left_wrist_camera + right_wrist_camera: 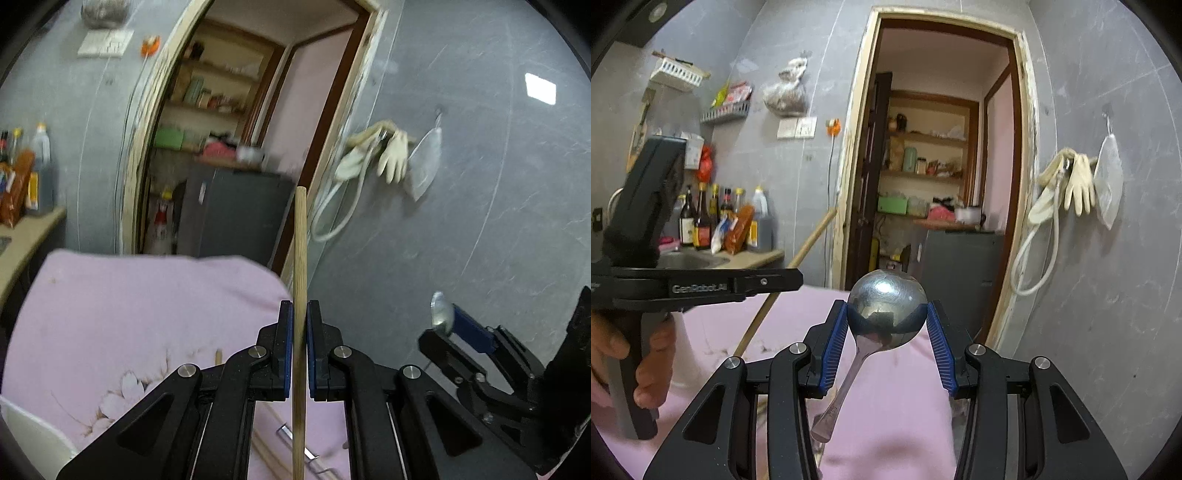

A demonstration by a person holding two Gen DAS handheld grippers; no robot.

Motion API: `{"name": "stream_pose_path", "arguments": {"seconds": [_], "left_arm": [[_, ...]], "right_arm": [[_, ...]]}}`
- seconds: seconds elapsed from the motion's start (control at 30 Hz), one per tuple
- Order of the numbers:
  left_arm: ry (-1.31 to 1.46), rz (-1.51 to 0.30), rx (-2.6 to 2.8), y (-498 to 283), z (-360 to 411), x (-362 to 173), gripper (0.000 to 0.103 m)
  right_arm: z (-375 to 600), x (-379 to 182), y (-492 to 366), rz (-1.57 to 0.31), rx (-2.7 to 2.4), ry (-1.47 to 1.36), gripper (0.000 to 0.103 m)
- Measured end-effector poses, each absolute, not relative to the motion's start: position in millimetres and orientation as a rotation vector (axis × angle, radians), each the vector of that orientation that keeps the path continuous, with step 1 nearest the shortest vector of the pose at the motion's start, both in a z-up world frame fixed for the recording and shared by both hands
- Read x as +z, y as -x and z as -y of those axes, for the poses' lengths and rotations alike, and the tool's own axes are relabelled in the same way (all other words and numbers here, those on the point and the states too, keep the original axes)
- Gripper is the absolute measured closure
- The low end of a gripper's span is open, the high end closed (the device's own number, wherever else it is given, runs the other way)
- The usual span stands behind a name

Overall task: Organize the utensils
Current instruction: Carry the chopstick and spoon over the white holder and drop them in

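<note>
My left gripper [299,314] is shut on a wooden chopstick [300,258] that stands upright between the blue pads, above the pink cloth [147,302]. The chopstick also shows in the right wrist view [809,243], slanting up past the left gripper's body [701,284]. My right gripper [887,314] is shut on a metal spoon [886,306], gripping its round bowl by the edges, handle hanging down toward me. In the left wrist view the right gripper [448,319] is at the right with the spoon bowl [439,308] at its tip.
More chopsticks [266,446] and a metal piece [295,439] lie on the pink cloth below the left gripper. A white container edge [33,439] is at lower left. A counter with bottles [727,221] and a sink [690,260] stands at left. A doorway [942,166] is ahead.
</note>
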State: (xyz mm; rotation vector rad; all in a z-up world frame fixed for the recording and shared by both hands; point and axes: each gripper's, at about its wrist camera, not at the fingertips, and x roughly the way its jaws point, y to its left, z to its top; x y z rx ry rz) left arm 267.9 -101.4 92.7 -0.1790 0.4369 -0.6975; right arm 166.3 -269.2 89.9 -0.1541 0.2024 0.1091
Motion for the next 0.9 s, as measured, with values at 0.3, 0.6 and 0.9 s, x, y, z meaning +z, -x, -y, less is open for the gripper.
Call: {"name": "stream_pose_path", "arguments": {"seconds": [0.3, 0.6, 0.9], "left_arm": [[0.209, -0.267, -0.613, -228.2, 59.7, 141.0, 0.098], [0.247, -0.13, -0.384, -203.5, -24.9, 163.4, 0.098], [0.282, -0.029, -0.116, -197.9, -104.5, 139.7, 0.098]], "right_arm": [[246.0, 131.3, -155.8, -0.115, 0.184, 0.168, 0.062], [185.2, 158.3, -159.2, -0.02, 0.323, 0.172, 0.062], [111.9, 151.8, -173.2, 0.006, 0.436, 0.2, 0.062]]}}
